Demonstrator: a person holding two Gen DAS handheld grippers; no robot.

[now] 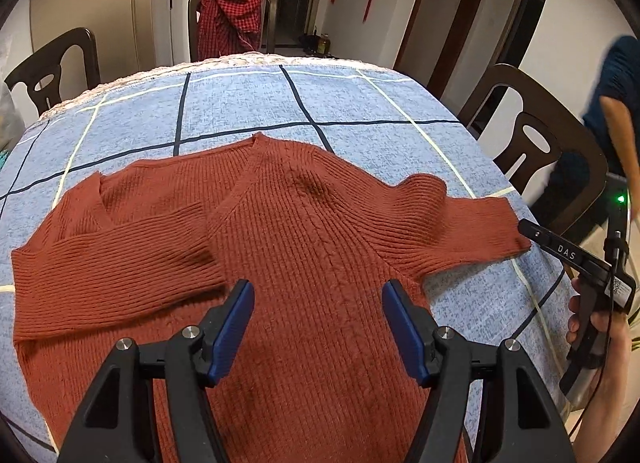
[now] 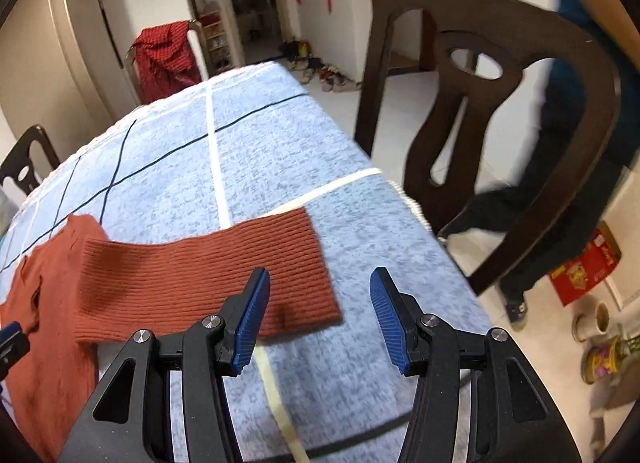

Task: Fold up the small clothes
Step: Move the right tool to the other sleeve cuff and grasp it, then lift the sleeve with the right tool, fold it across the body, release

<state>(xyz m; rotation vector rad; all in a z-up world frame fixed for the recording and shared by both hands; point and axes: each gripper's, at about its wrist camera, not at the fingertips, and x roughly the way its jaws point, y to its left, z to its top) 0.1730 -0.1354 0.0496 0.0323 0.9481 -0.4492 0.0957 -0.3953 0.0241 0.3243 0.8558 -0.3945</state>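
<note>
Blue tablecloth (image 1: 248, 103) — both claws tilted down, open, above sweater (image 1: 304, 247).

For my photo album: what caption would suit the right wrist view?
Open right claw poised above the rust sweater sleeve spread on the blue checked tablecloth.

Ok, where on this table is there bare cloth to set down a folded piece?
Free: the far half of the tablecloth, beyond the sweater's collar toward the chair with the red checked shirt; also the strip between the outstretched sleeve and the table edge beside the dark chair. The near half is crowded by the sweater.
</note>
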